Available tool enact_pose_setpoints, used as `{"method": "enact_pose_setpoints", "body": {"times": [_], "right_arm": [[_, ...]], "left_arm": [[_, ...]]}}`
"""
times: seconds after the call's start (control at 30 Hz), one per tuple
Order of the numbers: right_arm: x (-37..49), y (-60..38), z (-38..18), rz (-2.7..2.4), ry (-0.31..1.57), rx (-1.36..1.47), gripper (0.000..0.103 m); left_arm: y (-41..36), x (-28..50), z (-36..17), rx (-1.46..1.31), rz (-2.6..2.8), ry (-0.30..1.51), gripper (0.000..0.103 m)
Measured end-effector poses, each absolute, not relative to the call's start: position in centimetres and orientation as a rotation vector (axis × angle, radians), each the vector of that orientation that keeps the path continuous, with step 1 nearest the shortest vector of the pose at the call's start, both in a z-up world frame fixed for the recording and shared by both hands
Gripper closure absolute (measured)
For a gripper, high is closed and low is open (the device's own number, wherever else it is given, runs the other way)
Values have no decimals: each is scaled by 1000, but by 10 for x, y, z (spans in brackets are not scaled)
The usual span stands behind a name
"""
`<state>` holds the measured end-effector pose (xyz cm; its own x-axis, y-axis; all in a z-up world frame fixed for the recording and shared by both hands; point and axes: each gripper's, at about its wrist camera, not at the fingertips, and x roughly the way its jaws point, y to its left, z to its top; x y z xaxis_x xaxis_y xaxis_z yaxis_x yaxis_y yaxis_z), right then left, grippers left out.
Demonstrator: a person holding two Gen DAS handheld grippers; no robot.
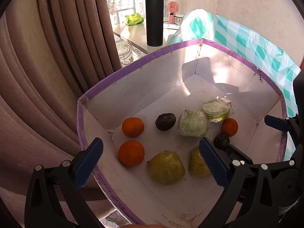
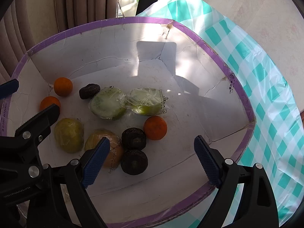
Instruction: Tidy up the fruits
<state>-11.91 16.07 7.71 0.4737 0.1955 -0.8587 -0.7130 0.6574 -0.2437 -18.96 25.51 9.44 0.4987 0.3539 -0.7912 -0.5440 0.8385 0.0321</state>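
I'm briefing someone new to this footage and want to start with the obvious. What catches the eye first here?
A white cardboard box with a purple taped rim fills both views, and loose fruit lies on its floor: bright oranges, dark avocados and plastic-wrapped green fruits. Both grippers, left gripper and right gripper, hang open and empty above it. Behind the box in the left wrist view stands a tall black flask.

From above, I see the white box [image 2: 190, 79] with its far half bare, open room to reach in. Fruit crowds its near floor: oranges [image 2: 155, 127], dark fruits [image 2: 134, 138] and wrapped green pieces [image 2: 107, 103] touching, with narrow gaps between them.
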Motion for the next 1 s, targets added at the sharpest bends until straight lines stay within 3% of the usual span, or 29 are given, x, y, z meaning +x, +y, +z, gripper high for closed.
{"method": "enact_pose_setpoints", "body": {"times": [1.0], "right_arm": [[-118, 163, 76, 604, 917, -640, 17]], "left_arm": [[255, -190, 95, -238, 549, 893, 2]]}}
